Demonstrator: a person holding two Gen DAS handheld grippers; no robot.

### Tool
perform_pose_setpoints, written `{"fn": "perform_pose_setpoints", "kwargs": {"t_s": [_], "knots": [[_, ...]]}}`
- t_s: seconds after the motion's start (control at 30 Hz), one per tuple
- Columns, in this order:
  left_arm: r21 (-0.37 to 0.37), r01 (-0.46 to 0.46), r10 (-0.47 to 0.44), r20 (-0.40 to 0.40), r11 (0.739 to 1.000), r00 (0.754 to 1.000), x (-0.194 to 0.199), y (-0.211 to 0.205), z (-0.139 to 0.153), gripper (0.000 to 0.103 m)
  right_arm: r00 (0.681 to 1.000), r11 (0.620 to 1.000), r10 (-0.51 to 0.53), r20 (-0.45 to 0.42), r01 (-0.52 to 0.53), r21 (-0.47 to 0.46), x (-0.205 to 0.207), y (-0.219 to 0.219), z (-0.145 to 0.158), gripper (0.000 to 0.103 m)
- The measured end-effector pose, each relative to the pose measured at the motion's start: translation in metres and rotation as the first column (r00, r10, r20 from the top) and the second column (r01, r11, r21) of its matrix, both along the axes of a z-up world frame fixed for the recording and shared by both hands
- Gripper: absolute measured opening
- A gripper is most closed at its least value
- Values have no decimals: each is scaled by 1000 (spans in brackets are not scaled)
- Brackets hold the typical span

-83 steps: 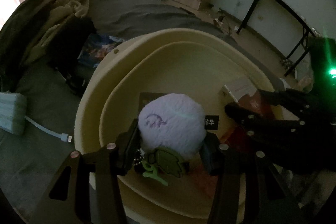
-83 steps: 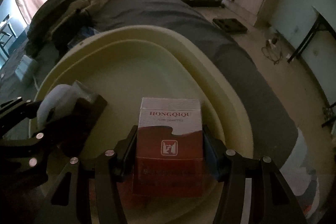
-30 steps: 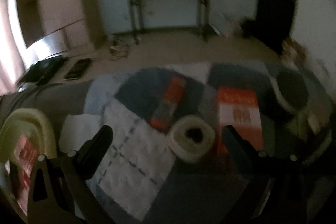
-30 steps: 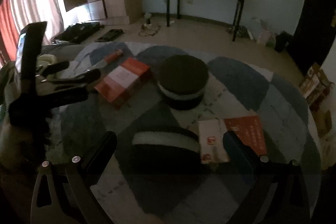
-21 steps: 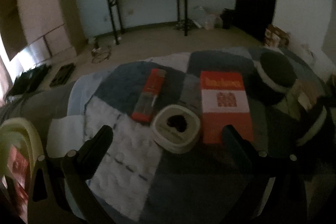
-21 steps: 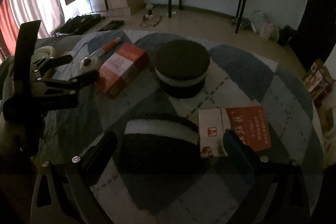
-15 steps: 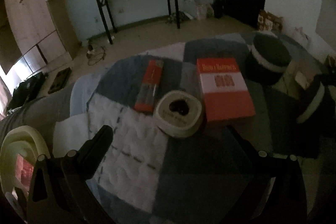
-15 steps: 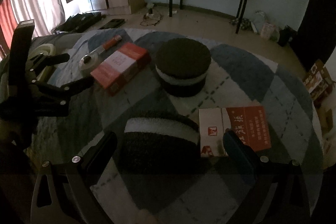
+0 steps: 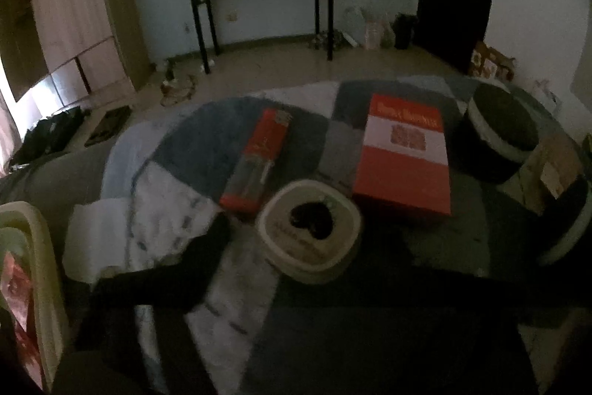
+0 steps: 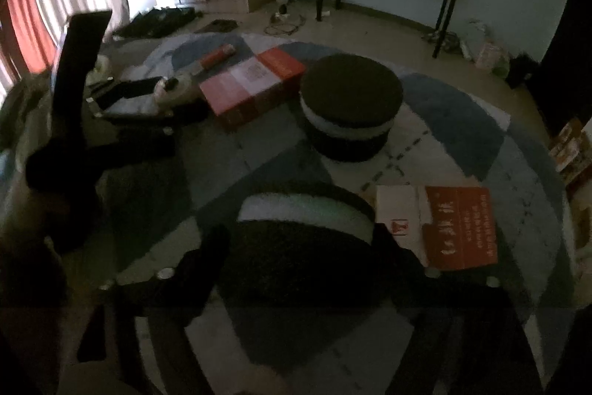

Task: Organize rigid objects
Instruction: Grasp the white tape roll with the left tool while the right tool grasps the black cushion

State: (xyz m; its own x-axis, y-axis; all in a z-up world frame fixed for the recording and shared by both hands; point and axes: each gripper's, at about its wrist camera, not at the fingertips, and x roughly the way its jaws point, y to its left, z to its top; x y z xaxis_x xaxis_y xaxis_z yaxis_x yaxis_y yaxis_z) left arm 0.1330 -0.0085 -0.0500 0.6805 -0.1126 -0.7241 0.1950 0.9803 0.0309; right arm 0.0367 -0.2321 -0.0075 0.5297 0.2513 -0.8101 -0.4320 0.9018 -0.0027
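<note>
- Landmark: the tall red-and-white box (image 9: 403, 154) lying flat on the patchwork quilt (image 9: 166, 195).
- Left gripper (image 9: 307, 239) is closing around the cream round tin (image 9: 310, 235), which sits just beside the box's near-left corner. The tin is between the fingers; pad contact not clear, the right finger is lost in the dark, so likely not clamped yet.
- Slim red-capped packet (image 9: 259, 161) lies left of the box, close to the tin's far side.
- Right gripper (image 10: 299, 254) is closing around the near black round case with a white band (image 10: 299, 232), well to the box's right and nearer the camera. The case is between the fingers; squeeze not confirmed.
- A second black case (image 10: 350, 106) sits just right of the box; a flat red-and-white carton (image 10: 436, 224) touches or nearly touches the near case.
- Cream basin (image 9: 40, 269), far left of the box, is the probable drop spot.
- Risks: the left finger could catch the slim packet, since it lies so close; round walls could slip from the pads if gripped off-centre; the right finger could nudge the carton.
</note>
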Motion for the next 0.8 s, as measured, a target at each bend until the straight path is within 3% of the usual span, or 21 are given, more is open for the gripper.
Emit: {"fn": "perform_pose_setpoints", "kwargs": {"t_s": [0.07, 0.27, 0.37, 0.6, 0.7, 0.8], "knots": [[-5, 15, -15, 2, 1000, 1000, -2, 0, 2, 54, 1000, 1000, 7, -1, -7, -14, -1, 1, 0, 74], [-9, 30, -31, -23, 1000, 999, -6, 8, 9, 54, 998, 999, 15, 59, -13, -32, -9, 2, 12, 72], [-14, 1, -1, -14, 1000, 1000, -7, 18, 16, 53, 993, 998, 38, 109, -44, 48, -21, -3, 33, 72], [-53, -99, 103, 83, 994, 991, -22, 51, 50, 53, 986, 993, 65, 153, -80, 90, -34, 0, 42, 72], [-45, -248, 251, 201, 968, 947, -39, 70, 81, 53, 983, 987, 109, 147, -124, 98, -35, 8, 38, 72], [-81, -283, 295, 252, 956, 922, -56, 95, 107, 53, 976, 971, 155, 152, -178, 156, -37, 17, 36, 71]]}}
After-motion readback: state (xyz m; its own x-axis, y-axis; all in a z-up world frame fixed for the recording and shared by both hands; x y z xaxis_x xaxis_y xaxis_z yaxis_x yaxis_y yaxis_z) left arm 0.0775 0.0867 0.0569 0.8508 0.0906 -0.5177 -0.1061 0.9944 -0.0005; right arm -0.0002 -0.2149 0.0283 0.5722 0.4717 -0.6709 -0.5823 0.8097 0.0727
